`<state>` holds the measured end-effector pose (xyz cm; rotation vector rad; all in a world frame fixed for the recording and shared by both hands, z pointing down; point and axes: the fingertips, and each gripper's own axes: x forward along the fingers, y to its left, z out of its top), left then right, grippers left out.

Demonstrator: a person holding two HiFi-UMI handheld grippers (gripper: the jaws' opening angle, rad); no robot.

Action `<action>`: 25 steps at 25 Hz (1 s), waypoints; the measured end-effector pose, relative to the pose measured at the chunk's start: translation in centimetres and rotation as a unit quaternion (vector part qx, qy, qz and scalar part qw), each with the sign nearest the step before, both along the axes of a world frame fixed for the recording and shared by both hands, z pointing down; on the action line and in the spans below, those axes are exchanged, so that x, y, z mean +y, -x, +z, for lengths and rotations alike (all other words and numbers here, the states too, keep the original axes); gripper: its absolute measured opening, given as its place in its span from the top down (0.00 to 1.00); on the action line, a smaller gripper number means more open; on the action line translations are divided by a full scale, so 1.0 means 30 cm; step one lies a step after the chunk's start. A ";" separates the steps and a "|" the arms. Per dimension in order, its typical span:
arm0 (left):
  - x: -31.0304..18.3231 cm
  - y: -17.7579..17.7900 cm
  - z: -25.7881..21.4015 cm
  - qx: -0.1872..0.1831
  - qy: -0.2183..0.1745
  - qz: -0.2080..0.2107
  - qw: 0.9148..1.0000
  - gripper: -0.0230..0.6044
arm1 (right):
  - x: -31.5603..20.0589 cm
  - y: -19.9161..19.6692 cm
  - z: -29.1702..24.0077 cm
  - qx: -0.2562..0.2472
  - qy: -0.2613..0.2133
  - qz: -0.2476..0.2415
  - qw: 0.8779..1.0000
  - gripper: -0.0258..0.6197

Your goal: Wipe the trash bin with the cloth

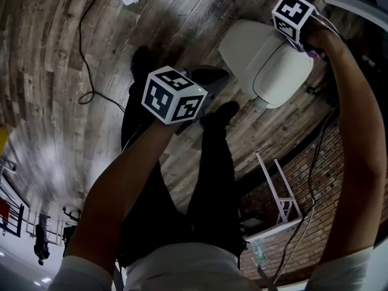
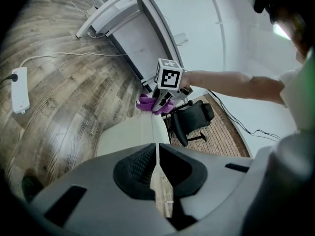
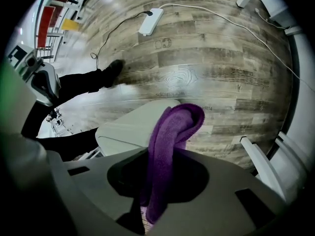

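The left gripper [image 2: 156,150] is nearest, held low in front of the person. Its jaws are brought together with only a hairline slit between the pads, and nothing is caught in them. Its marker cube [image 1: 174,94] hangs above the person's legs [image 1: 209,174], which are in dark trousers. One dark shoe [image 1: 221,111] is planted on the wood-plank floor [image 1: 54,71].

The right gripper [image 3: 165,154] is reached out further on a straight arm. Its jaws are clamped on a purple cloth [image 3: 172,127]. The cloth is folded over itself, and its looped end pokes out past the jaw tips.

Just beyond that loop is the white trash bin [image 1: 267,59], which stands on the floor just ahead of the person's feet with its rounded lid closed. In the left gripper view the cloth sits at the far end of the bin's top, under the right gripper's cube. It looks to be touching the lid there, though the contact itself cannot be made out for sure.

Behind the bin a black office chair [image 2: 193,117] stands on a strip of brick-patterned flooring [image 2: 224,132]. Further off, a white power strip [image 3: 151,21] lies on the planks with its cable [image 1: 82,47] trailing away. A white worktop [image 2: 115,6] stands by the wall at the far side.
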<state>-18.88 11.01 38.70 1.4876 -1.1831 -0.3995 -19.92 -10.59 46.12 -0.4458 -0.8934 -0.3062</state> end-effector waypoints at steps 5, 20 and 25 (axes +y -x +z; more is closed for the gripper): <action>0.009 -0.020 -0.007 -0.001 -0.001 0.005 1.000 0.95 | 0.099 -0.012 -0.006 0.002 0.029 -0.002 1.000 0.84; 0.066 -0.097 0.014 0.007 0.012 0.012 1.000 0.95 | 0.339 -0.129 0.005 -0.014 0.087 0.025 0.996 0.84; 0.077 -0.114 0.026 0.011 0.019 0.011 1.000 0.95 | 0.423 -0.170 0.002 -0.018 0.105 0.043 0.993 0.84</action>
